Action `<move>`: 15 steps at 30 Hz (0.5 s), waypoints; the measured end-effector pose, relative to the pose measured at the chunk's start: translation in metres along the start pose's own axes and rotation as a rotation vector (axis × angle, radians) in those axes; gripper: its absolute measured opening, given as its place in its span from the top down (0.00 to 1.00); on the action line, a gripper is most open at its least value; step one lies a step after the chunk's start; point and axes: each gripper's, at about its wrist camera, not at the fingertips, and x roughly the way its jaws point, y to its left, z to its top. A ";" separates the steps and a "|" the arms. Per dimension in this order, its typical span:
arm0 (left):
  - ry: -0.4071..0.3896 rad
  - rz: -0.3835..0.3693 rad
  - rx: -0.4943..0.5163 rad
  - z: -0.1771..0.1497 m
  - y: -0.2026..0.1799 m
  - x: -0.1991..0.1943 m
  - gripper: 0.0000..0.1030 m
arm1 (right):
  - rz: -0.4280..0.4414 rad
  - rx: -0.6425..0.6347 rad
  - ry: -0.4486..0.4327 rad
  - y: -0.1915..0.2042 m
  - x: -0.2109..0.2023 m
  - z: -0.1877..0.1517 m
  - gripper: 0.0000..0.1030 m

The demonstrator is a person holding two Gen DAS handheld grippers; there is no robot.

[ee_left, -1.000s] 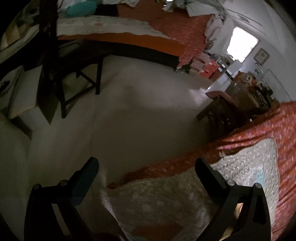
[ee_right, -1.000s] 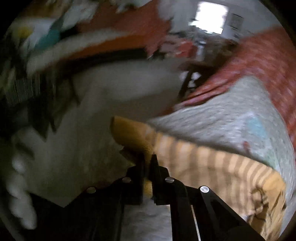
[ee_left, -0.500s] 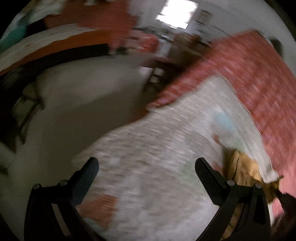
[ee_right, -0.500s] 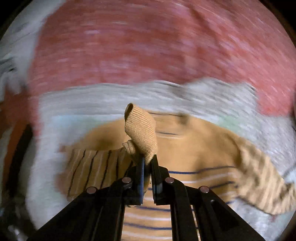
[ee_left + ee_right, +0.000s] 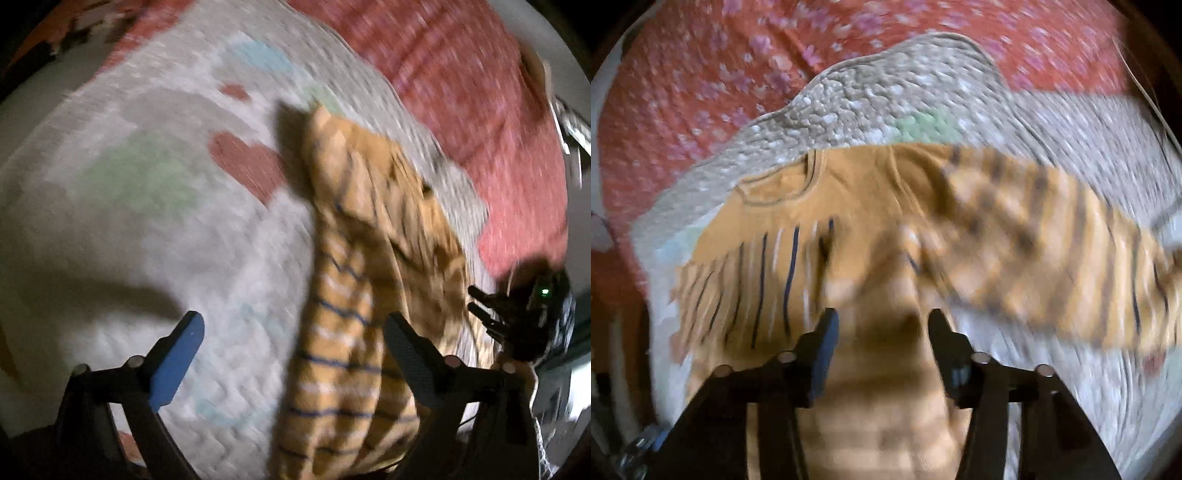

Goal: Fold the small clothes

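Laying out the shirt before the first fold.
Grey quilt (image 5: 871, 92) fills mid-frame; striped shirt (image 5: 871, 184) sprawls across its centre. Right gripper (image 5: 882, 325), jaws just opened, grips nothing; left gripper (image 5: 295, 339) gapes empty, lower frame. Next: smooth, then pinch a sleeve.

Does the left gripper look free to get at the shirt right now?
Probably yes. The left gripper is open above the quilt, and the striped shirt lies flat partly between its fingers with nothing over it. The right gripper sits off at the shirt's far edge.
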 end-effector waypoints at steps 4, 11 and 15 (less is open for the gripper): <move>0.105 0.018 0.062 -0.035 -0.024 0.026 0.08 | 0.038 0.001 0.034 -0.029 -0.021 -0.069 0.40; 0.155 0.160 0.208 -0.080 -0.062 0.040 0.25 | 0.137 0.051 0.152 -0.041 -0.011 -0.149 0.40; 0.167 0.191 0.185 -0.076 -0.061 0.027 0.88 | 0.167 0.019 0.219 -0.023 0.003 -0.169 0.77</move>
